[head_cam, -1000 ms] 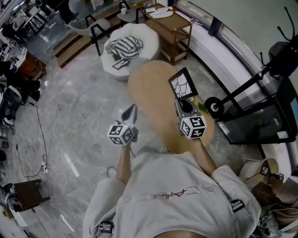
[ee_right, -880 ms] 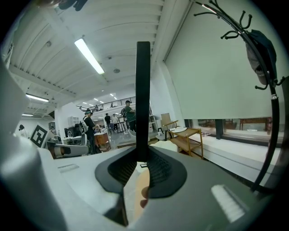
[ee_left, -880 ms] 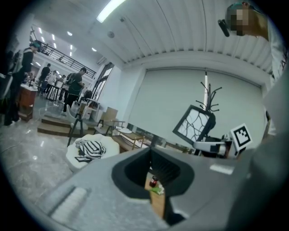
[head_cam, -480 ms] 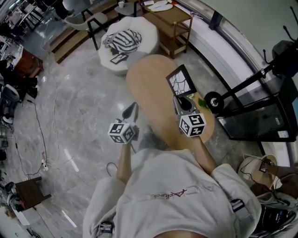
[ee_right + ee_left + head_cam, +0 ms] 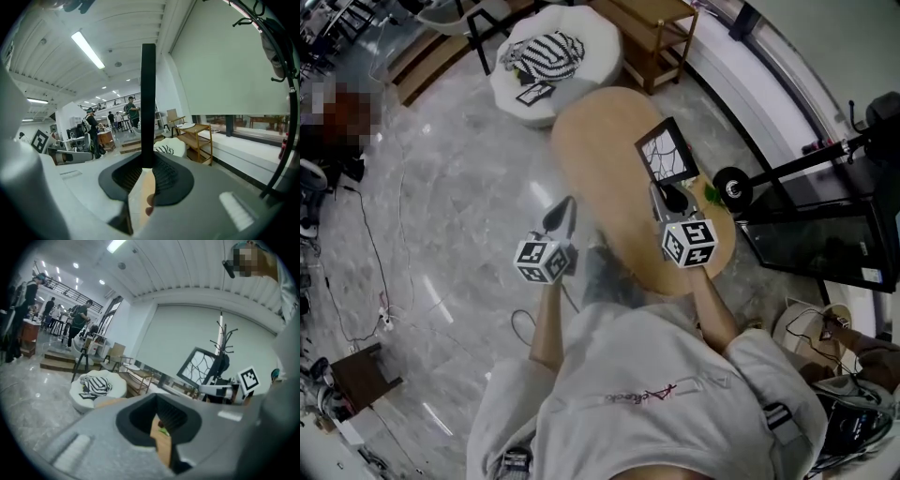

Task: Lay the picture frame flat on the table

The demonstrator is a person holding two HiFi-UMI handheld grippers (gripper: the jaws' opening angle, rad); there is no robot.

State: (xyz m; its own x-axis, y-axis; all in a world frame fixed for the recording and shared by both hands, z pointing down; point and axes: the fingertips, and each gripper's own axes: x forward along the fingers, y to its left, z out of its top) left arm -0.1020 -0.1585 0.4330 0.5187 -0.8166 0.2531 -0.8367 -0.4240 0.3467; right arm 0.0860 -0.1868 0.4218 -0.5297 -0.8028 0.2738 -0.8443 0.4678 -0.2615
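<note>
Shiny floor, smooth wood, dull grey plastic
The stone floor (image 5: 441,187) is shining, the surface (image 5: 600,187) is showing smooth pale wood, the picture frame (image 5: 667,153) is looking black and dull, the left tongs (image 5: 161,423) and right tongs (image 5: 146,168) are looking like dull grey plastic with black ridged pads (image 5: 165,176), and the shirt (image 5: 656,394) is looking like soft cloth.

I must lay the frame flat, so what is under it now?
The wooden table lies below the frame. The right gripper covers its lower edge, so whether it touches cannot be seen.
</note>
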